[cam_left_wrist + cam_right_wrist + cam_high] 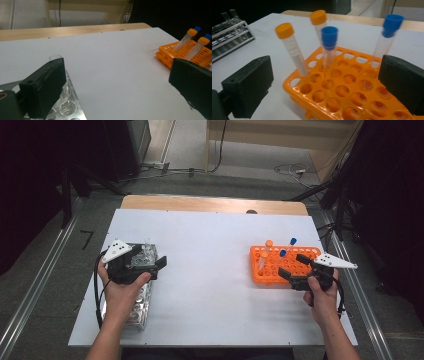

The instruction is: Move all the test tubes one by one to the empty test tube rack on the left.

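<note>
Right gripper (pixel 295 269), released and holding nothing, hovers at my orange rack's (pixel 260 275) lower-right edge; left gripper (pixel 152 265), also released, sits over the clear rack (pixel 142 312) at lower left.

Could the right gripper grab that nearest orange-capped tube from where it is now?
Probably yes. The right gripper is open and faces the orange rack; the orange-capped tube leans at the rack's near left corner, with nothing between it and the fingers.

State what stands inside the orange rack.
The orange rack holds four capped tubes: two orange-capped and two blue-capped. The other holes look empty. Their bottoms are hidden.
</note>
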`<state>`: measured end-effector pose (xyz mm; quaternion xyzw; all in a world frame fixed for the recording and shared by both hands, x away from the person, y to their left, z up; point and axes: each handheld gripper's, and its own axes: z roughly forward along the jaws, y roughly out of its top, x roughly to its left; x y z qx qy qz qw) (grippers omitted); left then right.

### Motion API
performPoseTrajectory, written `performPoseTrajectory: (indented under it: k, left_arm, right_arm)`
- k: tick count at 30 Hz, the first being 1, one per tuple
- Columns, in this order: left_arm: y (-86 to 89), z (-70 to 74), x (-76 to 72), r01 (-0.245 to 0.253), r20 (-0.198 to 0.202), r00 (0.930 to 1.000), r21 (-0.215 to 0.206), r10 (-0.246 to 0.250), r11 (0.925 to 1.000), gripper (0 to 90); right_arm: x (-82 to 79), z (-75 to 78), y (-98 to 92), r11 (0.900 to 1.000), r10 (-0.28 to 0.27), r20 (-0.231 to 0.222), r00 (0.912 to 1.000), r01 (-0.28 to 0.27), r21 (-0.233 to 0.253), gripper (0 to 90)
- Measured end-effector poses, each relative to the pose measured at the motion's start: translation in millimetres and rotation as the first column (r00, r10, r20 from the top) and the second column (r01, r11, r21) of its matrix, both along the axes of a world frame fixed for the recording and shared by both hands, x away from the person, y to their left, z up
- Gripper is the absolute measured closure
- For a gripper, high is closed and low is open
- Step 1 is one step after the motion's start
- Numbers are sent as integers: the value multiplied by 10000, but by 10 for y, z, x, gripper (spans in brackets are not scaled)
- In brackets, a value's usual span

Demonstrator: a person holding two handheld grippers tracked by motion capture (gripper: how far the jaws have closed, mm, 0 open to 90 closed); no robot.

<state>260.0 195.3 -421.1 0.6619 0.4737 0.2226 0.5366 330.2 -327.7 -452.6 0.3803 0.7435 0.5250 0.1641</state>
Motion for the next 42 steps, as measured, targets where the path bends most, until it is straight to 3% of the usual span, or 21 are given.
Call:
performPoseTrajectory:
  k: [7,11,17,23,31,34,42]
  left_arm:
    - [-105,2,-72,439,84,9990,-45,-438,9990,0]
    - [-143,-10,-91,693,33,9976,-88,-693,9976,0]
    - [-199,-21,-119,921,18,9957,-108,-921,9957,0]
    - [-241,-34,-133,1035,-73,9946,-64,-1036,9946,0]
    - [-272,-41,-148,1064,-97,9943,-23,-1064,9943,0]
    - [-278,-45,-156,1077,-104,9941,-6,-1077,9942,0]
    - [-294,-53,-161,1086,-141,9940,-4,-1086,9941,0]
  right_arm:
    - [165,-52,-106,9936,-1113,-223,9935,1109,-191,106]
    - [251,-112,-105,9802,-1940,-442,9800,1918,-491,227]
    - [369,-204,-73,9678,-2455,-880,9654,2389,-788,383]
    - [446,-239,-36,9563,-2876,-949,9530,2803,-832,511]
    - [475,-220,66,9503,-3013,-790,9502,2924,-1071,613]
    - [479,-218,126,9504,-2947,-678,9532,2849,-1249,636]
    - [478,-229,231,9352,-3150,-339,9485,3041,-1814,746]
